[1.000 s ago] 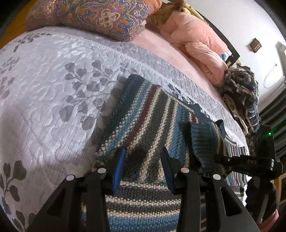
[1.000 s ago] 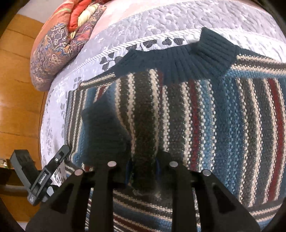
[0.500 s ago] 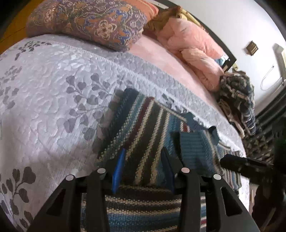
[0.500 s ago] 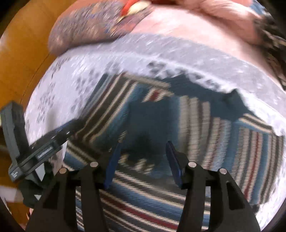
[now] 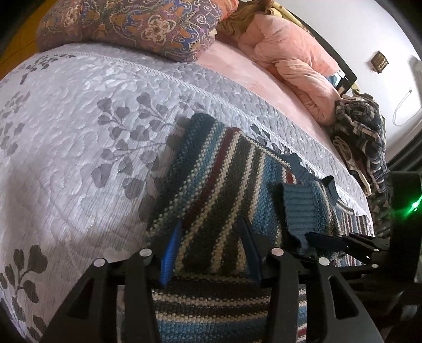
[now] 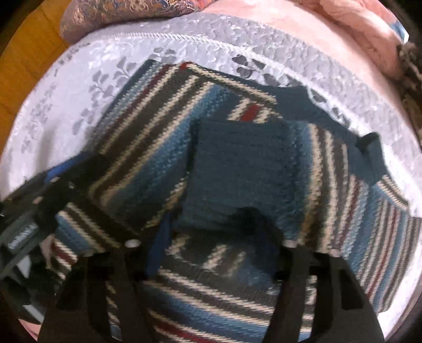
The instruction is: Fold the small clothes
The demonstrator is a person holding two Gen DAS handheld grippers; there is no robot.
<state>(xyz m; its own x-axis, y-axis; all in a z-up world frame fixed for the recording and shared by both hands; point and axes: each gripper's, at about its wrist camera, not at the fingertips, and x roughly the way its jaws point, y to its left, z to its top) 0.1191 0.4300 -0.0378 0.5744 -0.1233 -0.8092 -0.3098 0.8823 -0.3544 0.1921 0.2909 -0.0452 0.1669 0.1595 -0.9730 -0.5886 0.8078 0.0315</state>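
While the striped knit sweater is lying spread on the grey leaf-patterned bedspread, both sleeves are sitting folded in across its body. The left gripper is hovering just above the left folded sleeve — its blue-padded fingers are standing apart, with the striped knit showing between them and nothing pinched. In the same view the right gripper is reaching in from the right edge, low over the ribbed dark-blue cuff that is resting on the sweater's middle.

From the right wrist camera (this frame is blurred), the right gripper is showing its fingers wide apart over the sweater, and the cuff is lying flat just ahead of them, free of both pads. The left gripper is showing at the left edge, beside the other folded sleeve.

Beyond the sweater, a paisley patterned pillow is sitting at the head of the bed, a pink quilt is lying bunched on the pink sheet, and a dark patterned heap of clothes is resting near the bed's far corner — well apart from the sweater.
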